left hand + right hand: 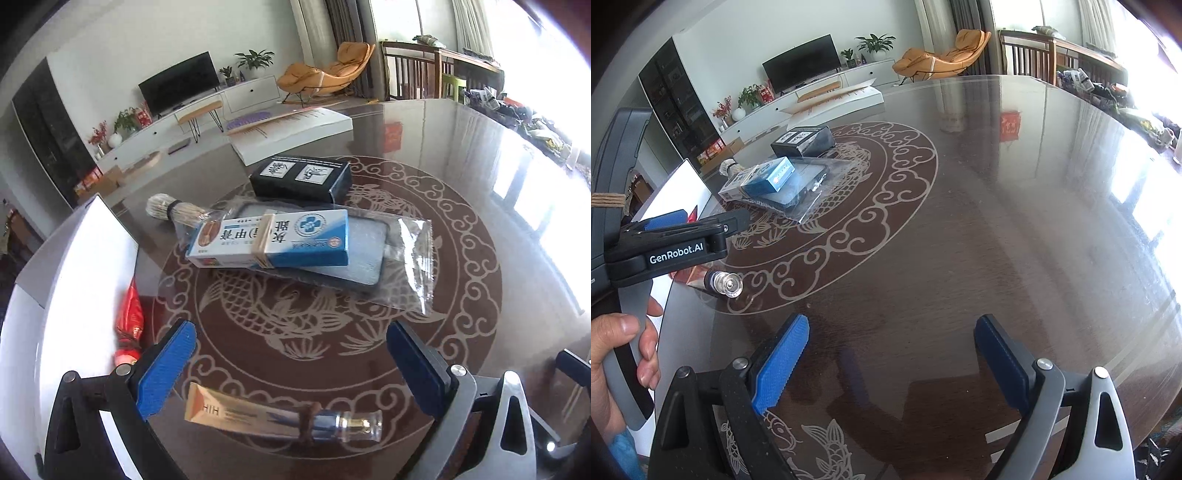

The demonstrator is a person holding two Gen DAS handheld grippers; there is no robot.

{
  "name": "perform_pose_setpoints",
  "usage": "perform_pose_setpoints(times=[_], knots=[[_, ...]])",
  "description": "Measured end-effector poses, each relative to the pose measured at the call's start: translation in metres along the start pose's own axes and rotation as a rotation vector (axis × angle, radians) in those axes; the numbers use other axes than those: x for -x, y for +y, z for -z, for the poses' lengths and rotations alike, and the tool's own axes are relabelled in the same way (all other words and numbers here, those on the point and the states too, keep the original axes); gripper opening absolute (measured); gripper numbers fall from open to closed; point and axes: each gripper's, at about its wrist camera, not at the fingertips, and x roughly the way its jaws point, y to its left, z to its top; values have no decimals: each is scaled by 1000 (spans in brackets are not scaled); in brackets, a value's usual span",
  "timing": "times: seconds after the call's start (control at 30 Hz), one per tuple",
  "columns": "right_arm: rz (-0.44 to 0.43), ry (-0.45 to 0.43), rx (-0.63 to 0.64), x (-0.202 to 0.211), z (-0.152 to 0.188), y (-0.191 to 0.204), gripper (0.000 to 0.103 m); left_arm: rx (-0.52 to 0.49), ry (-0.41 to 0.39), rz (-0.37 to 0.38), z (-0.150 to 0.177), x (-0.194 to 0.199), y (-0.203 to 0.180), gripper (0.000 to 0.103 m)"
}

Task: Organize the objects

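Tube: the tube (280, 419) lies flat on the tabletop (424, 258) near its near-left edge, clear cap pointing right, right under your left tongs (291, 365); in the right view it shows at (724, 286).
Left tongs: your left tongs are spread wide, one pad on each side of the tube, nothing held.
Right tongs: your right tongs (890, 354) are also spread wide, over bare tabletop (997, 221) and well to the right of the tube, nothing held.
Blue box: the blue box (269, 240) lies on top of the bagged case (332, 254) near the middle of the tabletop's carved ring.
Brush: the brush (173, 212) sits just left of the blue box, touching its bag.
Black box: the black box (301, 179) is just beyond the bagged case.
White box: the white box (74, 295) stands open at the left edge, with a red packet (129, 325) inside.
Booklet: the booklet (291, 133) lies at the far edge.
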Motion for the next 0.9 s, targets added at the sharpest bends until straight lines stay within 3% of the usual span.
perform_pose_setpoints(times=[0.13,0.3,0.43,0.57,0.67,0.8,0.9], knots=[[11,2,11,-1,1,2,92,24,-1,-78,-11,-18,26,103],[14,2,17,-1,1,3,94,150,70,-71,-6,-35,70,103],[26,6,36,-3,2,6,96,146,97,-89,2,-46,77,103],[36,10,55,-4,3,9,97,103,64,-110,-2,-47,77,103],[28,8,49,-3,3,7,97,43,65,-158,-3,-49,77,92],[27,9,49,-2,4,7,97,41,51,-128,-8,-46,86,87],[24,10,48,-2,4,5,97,5,54,-165,-3,-49,98,87]])
